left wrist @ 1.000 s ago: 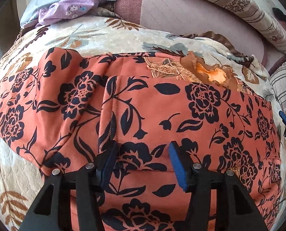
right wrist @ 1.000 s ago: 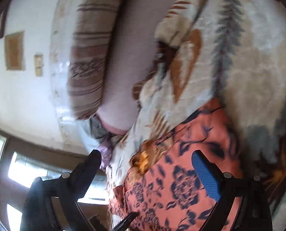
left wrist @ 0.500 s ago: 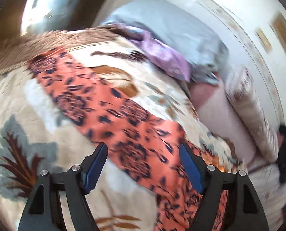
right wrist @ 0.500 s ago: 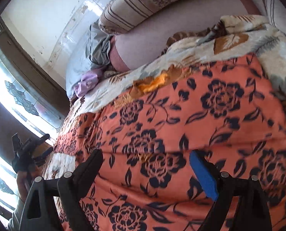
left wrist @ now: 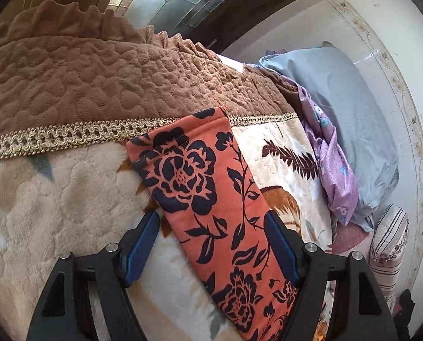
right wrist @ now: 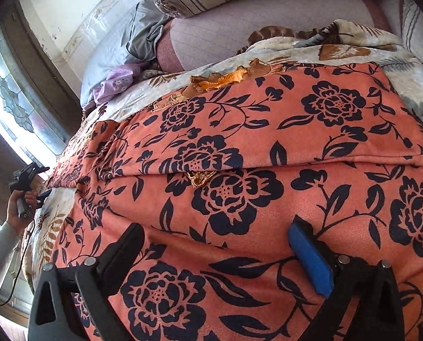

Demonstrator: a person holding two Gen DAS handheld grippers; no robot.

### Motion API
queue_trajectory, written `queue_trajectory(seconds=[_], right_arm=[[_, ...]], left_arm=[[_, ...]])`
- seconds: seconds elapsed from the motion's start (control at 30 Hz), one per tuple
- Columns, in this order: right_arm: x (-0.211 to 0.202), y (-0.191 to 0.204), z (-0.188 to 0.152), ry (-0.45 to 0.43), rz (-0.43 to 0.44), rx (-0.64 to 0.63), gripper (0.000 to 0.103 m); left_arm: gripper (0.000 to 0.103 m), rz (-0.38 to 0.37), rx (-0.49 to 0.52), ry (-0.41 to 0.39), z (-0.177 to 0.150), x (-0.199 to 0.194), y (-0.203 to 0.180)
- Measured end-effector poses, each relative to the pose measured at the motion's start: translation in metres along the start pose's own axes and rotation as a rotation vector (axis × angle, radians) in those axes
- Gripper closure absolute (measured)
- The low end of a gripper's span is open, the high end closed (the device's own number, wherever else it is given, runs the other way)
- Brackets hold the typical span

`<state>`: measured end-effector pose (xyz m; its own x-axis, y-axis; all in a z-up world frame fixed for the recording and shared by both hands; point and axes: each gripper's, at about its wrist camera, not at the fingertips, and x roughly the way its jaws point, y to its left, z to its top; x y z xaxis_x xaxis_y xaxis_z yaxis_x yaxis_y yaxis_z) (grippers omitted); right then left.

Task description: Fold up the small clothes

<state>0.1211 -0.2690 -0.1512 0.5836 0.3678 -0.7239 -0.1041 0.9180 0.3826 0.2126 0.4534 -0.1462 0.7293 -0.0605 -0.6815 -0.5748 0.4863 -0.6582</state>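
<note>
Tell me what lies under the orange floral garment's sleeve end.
Under the sleeve lies the cream leaf-print blanket; the sleeve's cuff overlaps its gold braid trim and the brown quilted border. Whatever is beneath the blanket is covered. The left gripper hangs open above.

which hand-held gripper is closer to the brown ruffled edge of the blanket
Left. The left hand-held gripper is open over the orange floral garment's narrow end, just short of the brown ruffled edge. The right hand-held gripper is open over the garment's wide body.
</note>
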Motion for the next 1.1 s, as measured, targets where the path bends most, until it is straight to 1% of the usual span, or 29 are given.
queue_trajectory(seconds=[0.03, 0.07, 0.1, 0.13, 0.17, 0.2, 0.23, 0.27, 0.3, 0.37, 0.4, 0.47, 0.5, 0.57, 0.63, 0.7, 0.73, 0.77, 0.8, 0.83, 0.87, 0.9, 0.93, 0.97, 1.0, 1.03, 1.07, 1.1], right_arm=[[0.0, 0.0, 0.0, 0.001, -0.002, -0.001, 0.001], [0.0, 0.0, 0.0, 0.002, -0.003, -0.002, 0.001], [0.0, 0.0, -0.001, 0.002, -0.003, -0.002, 0.001], [0.002, 0.001, 0.0, 0.002, -0.003, -0.001, 0.001], [0.003, 0.001, 0.0, 0.002, 0.0, 0.0, 0.001], [0.002, 0.0, 0.0, 0.001, 0.004, 0.003, 0.001], [0.002, -0.001, 0.0, -0.001, 0.009, 0.007, 0.001], [0.001, -0.002, 0.0, -0.004, 0.016, 0.012, 0.001], [0.001, -0.003, 0.0, -0.008, 0.023, 0.017, 0.001], [-0.001, -0.006, -0.001, -0.018, 0.043, 0.032, 0.001], [-0.001, -0.008, -0.001, -0.022, 0.053, 0.04, 0.001], [-0.002, -0.01, -0.001, -0.029, 0.069, 0.052, 0.001], [-0.003, -0.011, -0.001, -0.032, 0.076, 0.057, 0.001], [-0.005, -0.013, -0.001, -0.038, 0.09, 0.067, 0.001], [-0.006, -0.015, -0.001, -0.046, 0.105, 0.078, 0.001], [-0.008, -0.017, -0.001, -0.052, 0.121, 0.09, 0.001], [-0.008, -0.018, -0.001, -0.055, 0.129, 0.096, 0.001], [-0.009, -0.019, 0.0, -0.058, 0.138, 0.102, 0.001], [-0.011, -0.02, 0.0, -0.061, 0.146, 0.11, 0.001], [-0.012, -0.021, 0.0, -0.063, 0.154, 0.117, 0.001], [-0.014, -0.022, 0.001, -0.063, 0.162, 0.129, 0.001], [-0.018, -0.024, 0.002, -0.064, 0.168, 0.146, 0.001], [-0.022, -0.026, 0.002, -0.065, 0.177, 0.168, 0.001], [-0.028, -0.029, 0.002, -0.069, 0.186, 0.195, 0.001], [-0.036, -0.035, 0.002, -0.078, 0.193, 0.226, 0.001], [-0.044, -0.041, 0.001, -0.092, 0.204, 0.262, 0.001], [-0.054, -0.049, 0.0, -0.107, 0.222, 0.298, 0.001], [-0.06, -0.057, 0.001, -0.122, 0.238, 0.335, 0.001]], left_arm=[[0.038, 0.027, 0.011, -0.001, 0.001, 0.001, -0.002], [0.076, 0.079, 0.022, 0.009, 0.003, 0.005, -0.003], [0.097, 0.107, 0.018, 0.038, 0.006, 0.011, 0.001], [0.097, 0.098, -0.005, 0.048, 0.008, 0.015, 0.006], [0.098, 0.1, -0.004, 0.049, 0.009, 0.014, 0.006], [0.098, 0.131, 0.035, 0.037, 0.008, 0.011, -0.002], [0.098, 0.162, 0.098, 0.013, 0.005, 0.004, -0.016], [0.098, 0.171, 0.169, -0.02, -0.001, -0.005, -0.033], [0.098, 0.155, 0.234, -0.046, -0.009, -0.016, -0.053], [0.098, 0.09, 0.379, -0.1, -0.033, -0.044, -0.104], [0.098, 0.044, 0.455, -0.124, -0.05, -0.059, -0.132], [0.098, -0.07, 0.59, -0.155, -0.089, -0.087, -0.191], [0.098, -0.129, 0.644, -0.157, -0.109, -0.099, -0.219], [0.098, -0.256, 0.737, -0.134, -0.157, -0.119, -0.271], [0.098, -0.367, 0.822, -0.079, -0.213, -0.128, -0.315], [0.097, -0.436, 0.899, 0.0, -0.271, -0.125, -0.348], [0.096, -0.449, 0.936, 0.049, -0.302, -0.118, -0.36], [0.095, -0.447, 0.968, 0.095, -0.33, -0.108, -0.368], [0.084, -0.436, 1.01, 0.149, -0.357, -0.095, -0.374], [0.07, -0.412, 1.067, 0.213, -0.384, -0.077, -0.376], [0.042, -0.374, 1.118, 0.27, -0.406, -0.057, -0.373], [0.034, -0.327, 1.154, 0.31, -0.423, -0.04, -0.364], [0.034, -0.259, 1.187, 0.363, -0.433, -0.019, -0.351], [0.034, -0.162, 1.195, 0.4, -0.436, -0.002, -0.337], [0.037, -0.093, 1.162, 0.42, -0.429, 0.007, -0.321], [0.038, -0.091, 1.101, 0.423, -0.417, 0.006, -0.305], [0.037, -0.113, 1.043, 0.413, -0.403, -0.004, -0.291], [0.037, -0.126, 1.006, 0.386, -0.386, -0.013, -0.279]])
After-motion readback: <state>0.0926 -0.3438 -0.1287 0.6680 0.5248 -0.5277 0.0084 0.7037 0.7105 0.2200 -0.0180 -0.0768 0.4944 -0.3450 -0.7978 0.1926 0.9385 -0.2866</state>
